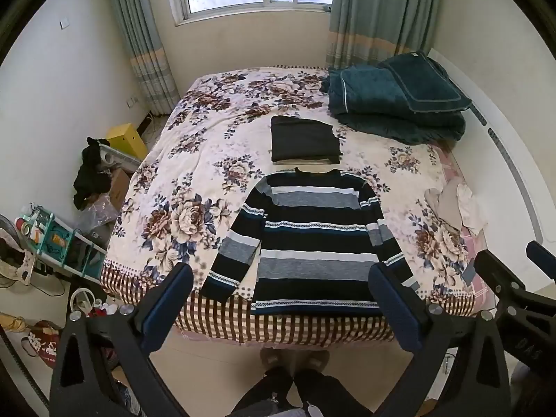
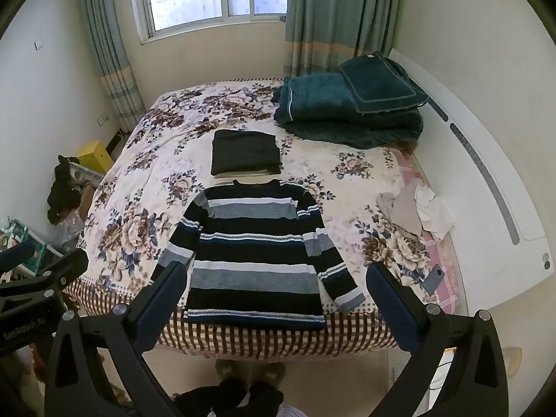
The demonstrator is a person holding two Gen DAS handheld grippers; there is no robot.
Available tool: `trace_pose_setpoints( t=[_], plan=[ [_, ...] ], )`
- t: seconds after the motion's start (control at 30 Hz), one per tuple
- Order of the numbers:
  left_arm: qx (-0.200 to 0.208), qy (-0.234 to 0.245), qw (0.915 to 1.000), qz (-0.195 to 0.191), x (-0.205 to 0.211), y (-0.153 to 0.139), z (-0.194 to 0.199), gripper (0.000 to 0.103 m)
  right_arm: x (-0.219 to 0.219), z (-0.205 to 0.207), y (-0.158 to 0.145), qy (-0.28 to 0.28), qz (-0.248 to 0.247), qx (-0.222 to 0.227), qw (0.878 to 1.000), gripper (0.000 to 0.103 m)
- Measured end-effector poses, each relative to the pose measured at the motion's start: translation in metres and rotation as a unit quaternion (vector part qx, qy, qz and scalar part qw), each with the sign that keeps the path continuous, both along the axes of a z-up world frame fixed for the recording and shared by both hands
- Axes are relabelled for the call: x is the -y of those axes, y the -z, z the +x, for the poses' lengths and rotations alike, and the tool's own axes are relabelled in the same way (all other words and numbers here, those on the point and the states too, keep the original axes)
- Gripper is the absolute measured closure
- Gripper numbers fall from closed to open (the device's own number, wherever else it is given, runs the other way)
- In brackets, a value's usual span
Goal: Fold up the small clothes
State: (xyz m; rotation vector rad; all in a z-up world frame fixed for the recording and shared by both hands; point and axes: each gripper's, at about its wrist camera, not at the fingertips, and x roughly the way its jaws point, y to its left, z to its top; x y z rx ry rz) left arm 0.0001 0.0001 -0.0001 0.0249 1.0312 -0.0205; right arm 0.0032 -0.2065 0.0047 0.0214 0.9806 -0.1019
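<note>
- A striped sweater [image 1: 312, 239] in navy, grey and white lies flat on a bed [image 1: 194, 160] covered with a floral sheet; its neck points toward the window and its hem sits at the near edge of the bed.
- Both sleeves are spread out and angle down along the body — the cuffs reach almost to the hem line.
- Just beyond the collar rests a small folded stack of dark clothes [image 1: 305, 139], close to the sweater but apart from it.
- At the far right of the bed sits a folded teal blanket [image 1: 396, 104], and a loose heap of pale garments [image 1: 455, 205] lies near the right edge, well apart from the sweater.
- In the right wrist view a phone [image 2: 434, 276] lies by the bed's right edge.
- The left gripper [image 1: 278, 309] hangs in front of the bed's near edge, its two fingers spread wide and holding nothing; the sweater's hem shows between them.
- The right gripper [image 2: 274, 307] is likewise spread wide and empty — it touches no cloth.
</note>
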Motion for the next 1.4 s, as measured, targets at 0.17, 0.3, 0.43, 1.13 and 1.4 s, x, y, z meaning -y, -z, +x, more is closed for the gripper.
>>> trace_pose_setpoints(
  t=[0.17,0.3,0.43,1.13,1.4],
  plan=[
    [0.002,0.001,1.0000,0.001,0.000,0.000,0.000,0.000,0.000,-0.001,-0.002,0.000,0.000,0.007,1.000,0.000],
    [0.004,0.000,1.0000,0.001,0.000,0.000,0.001,0.000,-0.002,0.000,-0.002,-0.002,0.001,0.005,1.000,0.000],
    [0.005,-0.001,1.0000,0.000,0.001,0.000,0.004,0.000,0.002,-0.001,-0.001,-0.002,0.004,0.005,1.000,0.000],
    [0.012,-0.001,0.9999,-0.008,0.000,-0.011,0.008,0.000,0.000,0.006,-0.010,-0.002,-0.002,0.009,1.000,0.000],
    [0.012,0.001,0.9999,-0.010,-0.001,-0.010,0.008,0.000,-0.001,0.009,-0.006,-0.002,0.001,0.005,1.000,0.000]
  ],
)
